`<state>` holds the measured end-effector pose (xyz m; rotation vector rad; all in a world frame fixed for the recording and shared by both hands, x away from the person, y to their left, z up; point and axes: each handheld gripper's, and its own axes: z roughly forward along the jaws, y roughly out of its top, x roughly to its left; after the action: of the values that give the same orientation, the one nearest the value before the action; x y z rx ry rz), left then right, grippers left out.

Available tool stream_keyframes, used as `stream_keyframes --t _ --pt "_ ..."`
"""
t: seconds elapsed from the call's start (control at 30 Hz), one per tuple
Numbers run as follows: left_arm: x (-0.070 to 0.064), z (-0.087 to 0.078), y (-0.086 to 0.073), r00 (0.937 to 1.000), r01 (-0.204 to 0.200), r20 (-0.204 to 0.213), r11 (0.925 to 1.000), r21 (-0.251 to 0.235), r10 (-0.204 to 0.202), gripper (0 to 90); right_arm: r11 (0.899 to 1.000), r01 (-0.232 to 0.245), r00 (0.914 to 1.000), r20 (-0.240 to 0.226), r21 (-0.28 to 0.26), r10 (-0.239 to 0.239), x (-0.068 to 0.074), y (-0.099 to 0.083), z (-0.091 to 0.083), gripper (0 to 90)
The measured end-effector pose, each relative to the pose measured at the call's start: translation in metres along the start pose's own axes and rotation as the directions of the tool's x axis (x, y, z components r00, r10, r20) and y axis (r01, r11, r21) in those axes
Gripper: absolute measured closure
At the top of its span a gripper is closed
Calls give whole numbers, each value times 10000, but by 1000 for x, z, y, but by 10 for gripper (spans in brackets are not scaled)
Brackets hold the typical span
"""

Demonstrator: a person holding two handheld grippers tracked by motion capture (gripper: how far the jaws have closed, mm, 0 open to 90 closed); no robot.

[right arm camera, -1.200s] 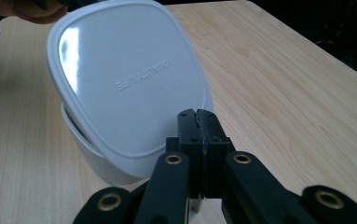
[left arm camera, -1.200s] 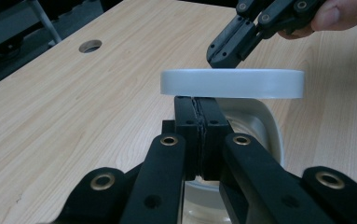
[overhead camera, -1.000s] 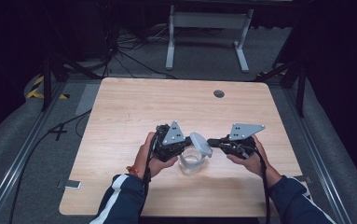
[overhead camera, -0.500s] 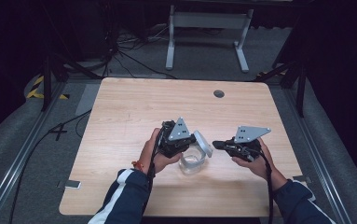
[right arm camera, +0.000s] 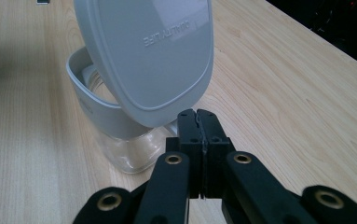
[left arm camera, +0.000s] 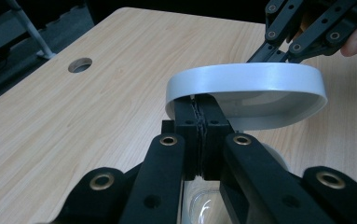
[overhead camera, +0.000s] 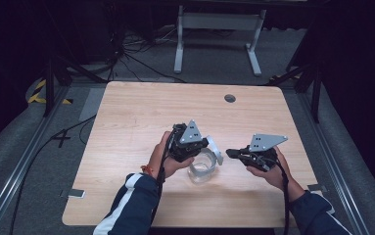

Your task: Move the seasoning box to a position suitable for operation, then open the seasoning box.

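Lid (left arm camera: pixel 260 81) of grey plastic sits pinched at its rim between the jaws of my left gripper (left arm camera: pixel 202 109), which hold it raised and tilted above the clear jar (right arm camera: pixel 120 135). That jar stands on the wooden table (overhead camera: pixel 141 112), near its front edge, with a grey collar around its mouth. My right gripper (right arm camera: pixel 197 122) has its jaws pressed together on nothing, just beside the lid's lower edge and off to the jar's right.

Both claws are black linkage arms with brass-ringed pivot holes, grey triangle plates on top, black cables trailing. Navy sleeves, white stripe on the left sleeve (overhead camera: pixel 126 188).
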<state>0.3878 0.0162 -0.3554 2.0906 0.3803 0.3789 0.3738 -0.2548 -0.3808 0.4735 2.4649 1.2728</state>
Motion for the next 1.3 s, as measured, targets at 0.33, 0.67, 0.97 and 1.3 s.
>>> stream_keyframes --t 0.33,0.67,0.97,1.3 --pt "4 9 8 9999 -97 111 9999 142 96 884 10000 -70 9999 -87 -10 70 -2 -2 -1 900" --pt "6 -2 2 9999 -105 -56 9998 155 106 875 10000 -77 10000 -29 42 77 -4 -2 -2 900" --pt "17 -44 -35 9947 49 -1025 9975 700 23 861 10000 -59 9999 85 9 59 -4 -1 -7 900" --pt "24 -75 -89 9817 714 -1864 9831 1688 -393 805 9999 -44 9992 408 120 39 -5 -2 -18 894"
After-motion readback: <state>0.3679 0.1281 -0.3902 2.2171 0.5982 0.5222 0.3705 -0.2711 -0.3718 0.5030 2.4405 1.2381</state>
